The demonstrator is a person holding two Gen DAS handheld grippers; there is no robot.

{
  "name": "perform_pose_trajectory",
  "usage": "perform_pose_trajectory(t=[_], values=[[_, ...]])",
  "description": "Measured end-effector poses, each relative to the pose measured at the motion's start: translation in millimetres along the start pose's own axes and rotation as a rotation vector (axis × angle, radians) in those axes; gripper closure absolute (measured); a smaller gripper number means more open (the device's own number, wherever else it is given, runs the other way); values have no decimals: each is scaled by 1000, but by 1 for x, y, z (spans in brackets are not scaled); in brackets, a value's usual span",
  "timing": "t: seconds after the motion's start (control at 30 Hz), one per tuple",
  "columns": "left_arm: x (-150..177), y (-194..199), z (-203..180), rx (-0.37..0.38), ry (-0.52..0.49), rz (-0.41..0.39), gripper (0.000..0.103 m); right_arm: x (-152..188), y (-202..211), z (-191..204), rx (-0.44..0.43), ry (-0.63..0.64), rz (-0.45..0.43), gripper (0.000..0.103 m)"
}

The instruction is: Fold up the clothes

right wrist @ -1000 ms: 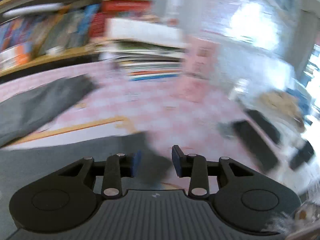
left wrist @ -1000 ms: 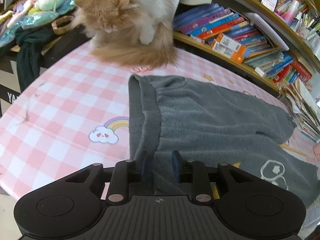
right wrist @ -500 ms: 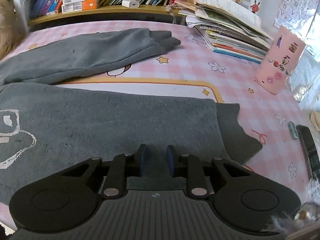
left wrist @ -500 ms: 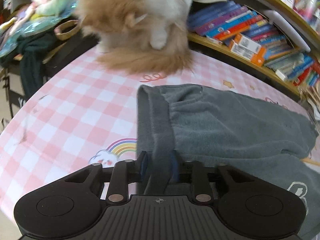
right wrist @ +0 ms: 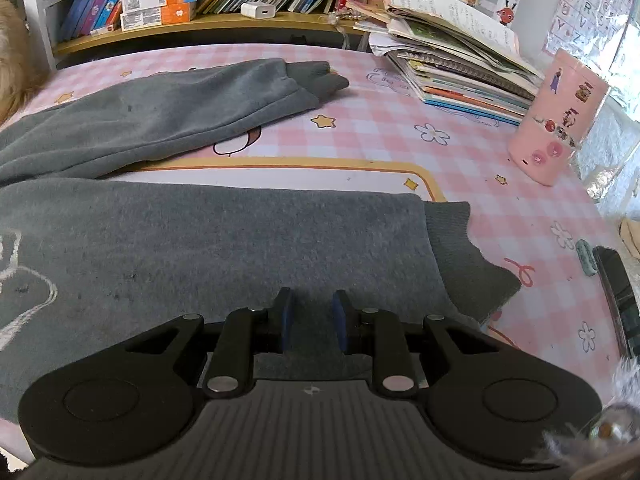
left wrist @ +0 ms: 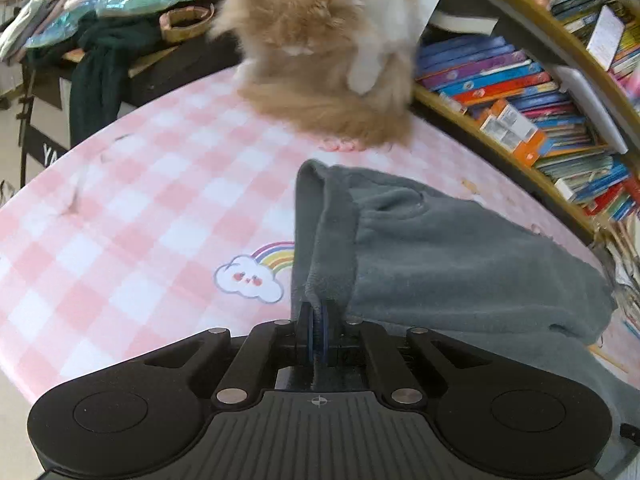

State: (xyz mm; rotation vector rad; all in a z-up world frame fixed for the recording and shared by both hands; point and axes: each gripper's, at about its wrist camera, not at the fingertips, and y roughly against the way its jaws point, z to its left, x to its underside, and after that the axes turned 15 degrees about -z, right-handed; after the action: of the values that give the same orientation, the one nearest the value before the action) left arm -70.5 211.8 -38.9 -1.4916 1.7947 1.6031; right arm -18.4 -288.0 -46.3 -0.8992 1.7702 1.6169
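Observation:
Grey fleece trousers (left wrist: 460, 264) lie on a pink checked table. My left gripper (left wrist: 317, 330) is shut on the waistband (left wrist: 324, 240), with the fabric pinched between its blue pads. In the right wrist view the two legs lie side by side: the far leg (right wrist: 168, 112) and the near leg (right wrist: 224, 248) with its ribbed cuff (right wrist: 464, 256). My right gripper (right wrist: 312, 320) is open and hovers over the near leg close to the cuff; nothing is between its pads.
An orange fluffy cat (left wrist: 324, 52) sits on the table just beyond the waistband. Bookshelves (left wrist: 520, 92) line the far edge. A stack of books (right wrist: 460, 64), a pink cup (right wrist: 560, 120) and a phone (right wrist: 618, 300) lie right of the cuffs.
My left gripper closed on the waistband and lifted it slightly. My right gripper swung over the near leg by the cuff and opened a little wider.

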Motion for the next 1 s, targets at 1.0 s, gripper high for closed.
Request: perform_pose_trajectory(t=[1.0], values=[[-19, -13, 14, -120, -185, 46, 64, 2, 7, 26, -124, 9, 2, 71]])
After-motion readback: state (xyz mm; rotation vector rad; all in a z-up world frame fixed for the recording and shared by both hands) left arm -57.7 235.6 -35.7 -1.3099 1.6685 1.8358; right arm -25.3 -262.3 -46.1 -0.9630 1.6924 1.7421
